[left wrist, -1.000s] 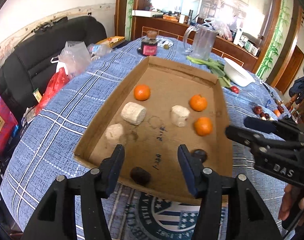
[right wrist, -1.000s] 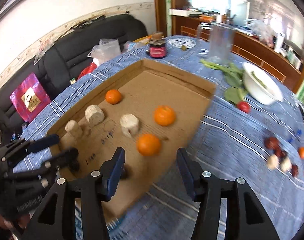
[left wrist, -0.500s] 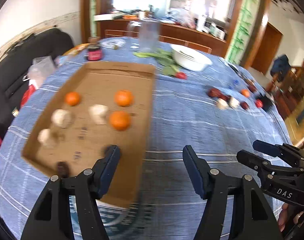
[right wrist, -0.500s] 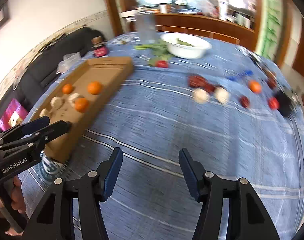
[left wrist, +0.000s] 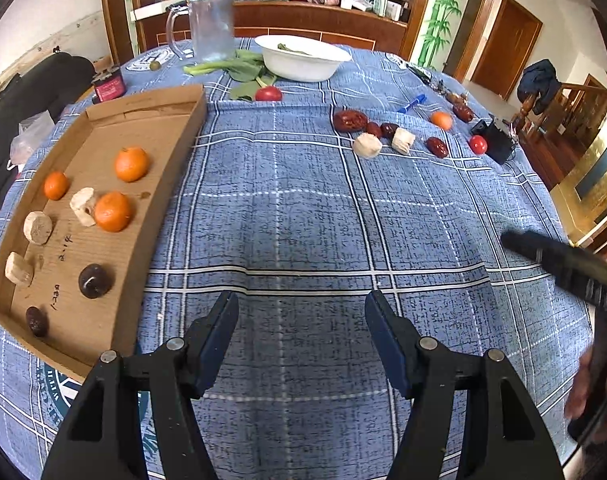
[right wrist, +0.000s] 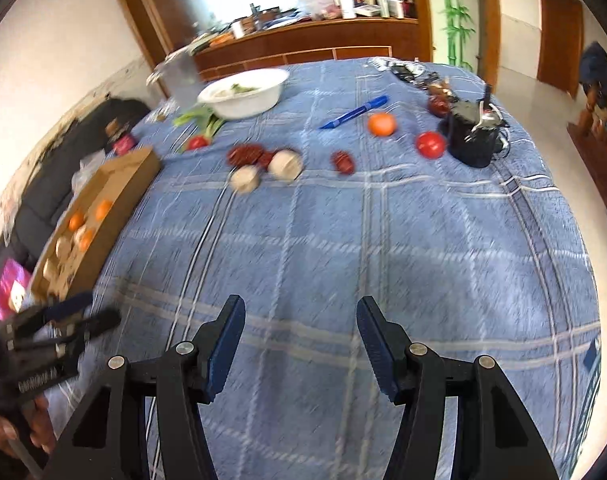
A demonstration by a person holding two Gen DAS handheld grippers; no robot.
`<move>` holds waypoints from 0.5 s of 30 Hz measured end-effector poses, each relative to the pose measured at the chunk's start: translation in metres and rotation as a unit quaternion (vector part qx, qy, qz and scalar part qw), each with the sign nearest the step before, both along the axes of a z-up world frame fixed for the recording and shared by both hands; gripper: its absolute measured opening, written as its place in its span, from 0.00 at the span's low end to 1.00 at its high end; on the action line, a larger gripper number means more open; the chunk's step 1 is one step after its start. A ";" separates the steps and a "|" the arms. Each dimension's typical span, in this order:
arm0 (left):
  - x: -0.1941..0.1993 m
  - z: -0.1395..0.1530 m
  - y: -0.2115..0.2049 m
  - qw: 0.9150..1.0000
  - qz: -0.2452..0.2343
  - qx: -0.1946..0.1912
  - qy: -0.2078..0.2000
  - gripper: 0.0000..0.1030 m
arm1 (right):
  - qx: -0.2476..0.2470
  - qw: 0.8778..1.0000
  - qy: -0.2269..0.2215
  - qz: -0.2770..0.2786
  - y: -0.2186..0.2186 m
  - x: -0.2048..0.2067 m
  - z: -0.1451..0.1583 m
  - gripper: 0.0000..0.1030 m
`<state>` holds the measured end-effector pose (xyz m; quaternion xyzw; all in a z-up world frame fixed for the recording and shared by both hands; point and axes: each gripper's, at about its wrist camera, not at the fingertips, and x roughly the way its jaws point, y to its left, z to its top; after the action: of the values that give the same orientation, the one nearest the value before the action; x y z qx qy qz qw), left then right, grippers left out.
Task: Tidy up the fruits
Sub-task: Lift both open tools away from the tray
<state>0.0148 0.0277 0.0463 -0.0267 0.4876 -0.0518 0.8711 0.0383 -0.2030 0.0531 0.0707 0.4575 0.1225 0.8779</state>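
A cardboard tray (left wrist: 171, 184) on the left holds three oranges (left wrist: 131, 164), pale round pieces (left wrist: 37, 227) and two dark fruits (left wrist: 95, 280). Loose on the blue checked cloth at the far right lie red dates (left wrist: 349, 120), two pale pieces (left wrist: 367, 145), an orange (left wrist: 440, 120) and a red tomato (left wrist: 477, 144). My left gripper (left wrist: 301, 340) is open and empty over bare cloth, right of the tray. My right gripper (right wrist: 299, 344) is open and empty, well short of the loose fruit (right wrist: 381, 124). The tray (right wrist: 115, 184) is at its far left.
A white bowl (left wrist: 303, 58), greens and a radish (left wrist: 268, 94), a clear jug (left wrist: 211, 26) and a dark jar (left wrist: 109, 86) stand at the back. A blue pen (right wrist: 355, 112) and a black device (right wrist: 473, 136) lie near the loose fruit. A sofa is left of the table.
Both grippers have swung right, away from the tray, toward the loose fruit on the cloth. Both stay open and empty.
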 end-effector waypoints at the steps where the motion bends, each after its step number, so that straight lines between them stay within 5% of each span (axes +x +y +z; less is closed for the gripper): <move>1: 0.002 0.000 -0.001 1.000 0.000 -0.002 0.005 0.63 | 0.002 1.000 -0.005 -0.002 -0.005 0.006 0.002 0.60; 15: 0.041 0.005 -0.008 0.999 0.007 0.040 0.019 0.63 | -0.003 0.996 -0.024 0.082 0.041 0.122 -0.019 0.61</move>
<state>0.0557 0.0193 0.0513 0.0040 0.5053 -0.0253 0.8625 0.1601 -0.1618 0.0343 0.0269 0.4408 0.1943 0.8759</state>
